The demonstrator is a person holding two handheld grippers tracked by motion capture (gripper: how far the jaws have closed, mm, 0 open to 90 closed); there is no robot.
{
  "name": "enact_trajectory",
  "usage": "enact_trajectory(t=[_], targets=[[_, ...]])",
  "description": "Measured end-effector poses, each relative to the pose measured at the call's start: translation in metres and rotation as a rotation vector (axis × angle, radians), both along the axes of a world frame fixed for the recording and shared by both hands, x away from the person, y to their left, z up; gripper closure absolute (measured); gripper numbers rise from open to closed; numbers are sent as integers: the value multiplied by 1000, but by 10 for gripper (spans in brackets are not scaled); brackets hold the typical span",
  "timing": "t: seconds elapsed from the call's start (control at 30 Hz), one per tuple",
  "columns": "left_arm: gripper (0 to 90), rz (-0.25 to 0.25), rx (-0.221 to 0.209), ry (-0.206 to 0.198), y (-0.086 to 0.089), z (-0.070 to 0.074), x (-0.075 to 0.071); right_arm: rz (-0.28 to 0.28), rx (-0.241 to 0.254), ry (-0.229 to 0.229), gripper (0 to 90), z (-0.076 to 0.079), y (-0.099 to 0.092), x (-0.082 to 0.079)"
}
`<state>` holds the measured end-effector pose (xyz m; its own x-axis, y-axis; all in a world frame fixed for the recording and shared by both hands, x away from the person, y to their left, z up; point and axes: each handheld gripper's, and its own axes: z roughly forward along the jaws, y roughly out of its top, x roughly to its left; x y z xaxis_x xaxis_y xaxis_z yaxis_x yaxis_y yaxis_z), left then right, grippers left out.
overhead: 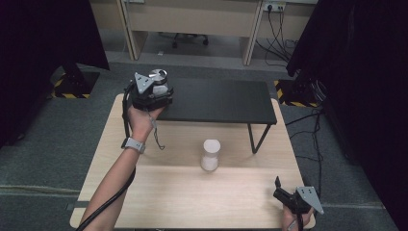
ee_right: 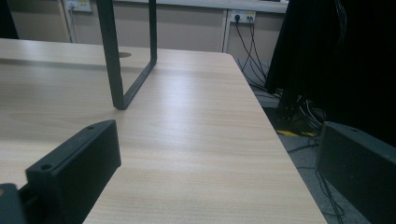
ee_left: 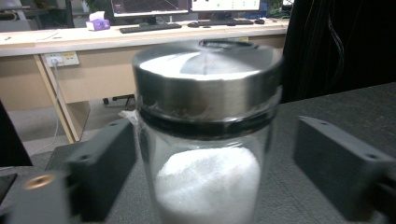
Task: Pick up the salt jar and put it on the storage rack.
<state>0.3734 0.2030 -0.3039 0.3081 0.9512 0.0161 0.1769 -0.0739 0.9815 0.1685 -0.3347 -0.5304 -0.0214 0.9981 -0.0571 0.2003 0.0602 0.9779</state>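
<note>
The glass jar (ee_left: pixel 208 154), cylindrical with a brushed-metal lid and part-filled with white powder, stands upright at the left end of the black shelf (overhead: pixel 216 101), a flat matte board on thin metal legs. The left tongs (ee_left: pixel 208 172) bracket the jar: the jaws stand spread, a clear gap beside the right one, the left one close beside the glass. A second jar (overhead: pixel 210 155), white-capped, stands on the pale wood-grain surface (overhead: pixel 192 192) below the shelf. The right tongs (overhead: pixel 280 188) sit spread at the surface's near right corner, holding nothing.
</note>
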Motion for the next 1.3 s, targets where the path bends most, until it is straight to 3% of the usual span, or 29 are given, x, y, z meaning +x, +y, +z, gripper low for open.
enact_trajectory(t=[0.03, 0.1, 0.17, 0.4, 0.67, 0.87, 0.93, 1.3], targets=[[51, -5, 28, -7, -1, 3, -4, 0, -2, 2, 3, 0, 0, 0], [0, -10, 33, -20, 0, 2, -8, 0, -3, 3, 3, 0, 0, 0], [0, -61, -2, -38, 11, 1, -16, -1, -5, 5, 3, 1, 1, 0], [0, -51, 27, -50, 18, -4, -43, -6, -4, 9, 3, 1, 2, 0], [0, 6, 19, -71, 30, -20, -85, -11, 8, 12, 3, 2, 2, 0], [0, 28, -7, -78, 42, -31, -108, -10, 19, 12, 3, 2, 1, 0], [0, 54, 4, -84, 43, -37, -116, -9, 22, 11, 3, 1, 1, 0], [0, 111, 21, -41, 51, -76, -144, -7, 29, 13, 3, 2, -1, 0]])
